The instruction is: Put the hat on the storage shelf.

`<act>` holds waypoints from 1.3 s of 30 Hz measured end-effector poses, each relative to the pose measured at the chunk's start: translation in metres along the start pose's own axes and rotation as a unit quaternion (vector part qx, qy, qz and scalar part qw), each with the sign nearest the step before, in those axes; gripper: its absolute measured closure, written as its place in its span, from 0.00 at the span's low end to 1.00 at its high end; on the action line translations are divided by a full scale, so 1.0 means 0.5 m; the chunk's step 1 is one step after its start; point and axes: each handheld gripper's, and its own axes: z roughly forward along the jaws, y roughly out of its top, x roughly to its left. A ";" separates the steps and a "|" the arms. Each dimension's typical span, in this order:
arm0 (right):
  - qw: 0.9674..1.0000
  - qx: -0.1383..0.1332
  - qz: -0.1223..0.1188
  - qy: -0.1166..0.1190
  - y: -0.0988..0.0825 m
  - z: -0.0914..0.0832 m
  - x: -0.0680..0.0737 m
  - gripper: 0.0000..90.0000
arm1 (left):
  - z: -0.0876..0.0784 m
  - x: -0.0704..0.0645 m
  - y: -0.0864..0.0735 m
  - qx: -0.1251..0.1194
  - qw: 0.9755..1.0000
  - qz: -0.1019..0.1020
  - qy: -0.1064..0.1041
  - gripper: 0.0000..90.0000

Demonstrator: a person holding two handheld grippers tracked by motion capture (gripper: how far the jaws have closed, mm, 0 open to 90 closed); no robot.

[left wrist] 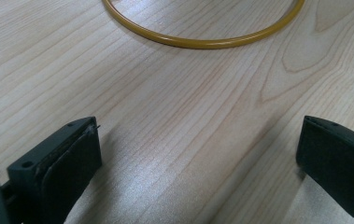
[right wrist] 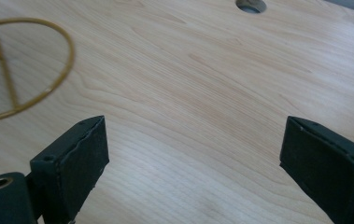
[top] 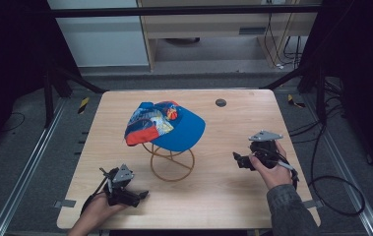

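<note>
From the high view, a cap [top: 167, 127] sits on top of a gold wire stand [top: 171, 162] near the middle of the wooden table [top: 213, 196]. The cap has a plain bright blue brim that points to the right of the stand; its crown is patterned in blue, red, orange and pale patches. The stand's ring base lies flat on the table just below the cap. The left gripper [top: 142, 194] rests on the table to the lower left of the stand, well apart from it, and the right gripper [top: 236, 158] sits to the stand's right, also apart.

In the left gripper view, the left gripper's [left wrist: 198, 149] jaws stand wide apart over bare wood, the stand's ring [left wrist: 202, 43] ahead of them.

In the right gripper view, the right gripper's [right wrist: 193, 149] jaws are likewise spread with nothing between, the stand's ring [right wrist: 48, 88] off to their left.
</note>
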 end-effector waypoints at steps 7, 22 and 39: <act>0.999 0.017 0.027 -0.009 -0.036 0.038 -0.008 0.10 | 0.000 0.000 0.000 0.000 1.000 0.000 0.000 0.00; 0.997 0.023 0.071 0.021 -0.081 0.071 0.006 0.09 | 0.000 0.000 0.000 0.000 1.000 0.000 0.000 0.00; 0.996 0.032 0.086 0.018 -0.104 0.102 0.015 0.07 | 0.000 0.000 0.000 0.000 1.000 0.000 0.000 0.00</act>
